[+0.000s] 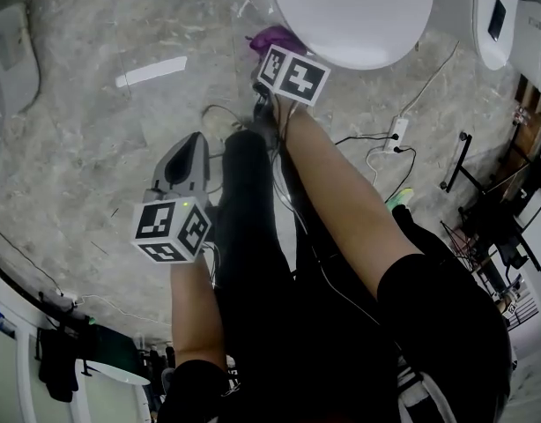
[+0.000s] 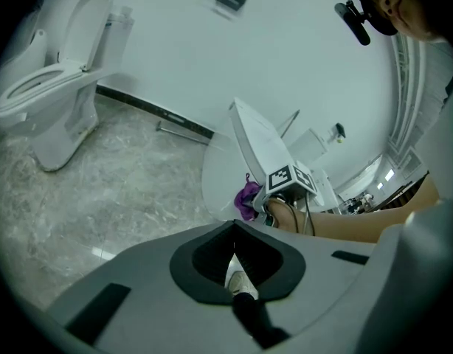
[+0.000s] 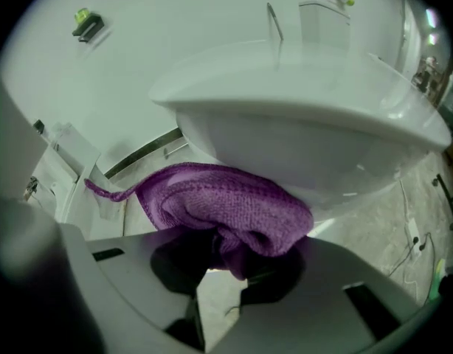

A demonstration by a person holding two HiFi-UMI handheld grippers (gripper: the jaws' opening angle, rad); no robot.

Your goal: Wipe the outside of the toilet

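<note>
Two grippers are showing: we are pinching a purple cloth [image 3: 226, 205] tight in the right gripper [image 3: 234, 260], against the outer underside of the toilet bowl [image 3: 308, 142], while our left gripper [image 2: 237, 264] is hanging well apart, jaws closed, empty.

Toilet [image 3: 308, 124]: smooth, glossy white, ceramic-looking. Purple cloth [image 3: 226, 205] right by the toilet bowl: soft nubby knit, matt. Floor [image 1: 94, 139] under the toilet: grey veined stone look, smooth, faint sheen. Right hand-held gripper [image 3: 219, 279] and left hand-held gripper [image 2: 234, 260]: matt grey plastic shells, black matt inner pads.
</note>
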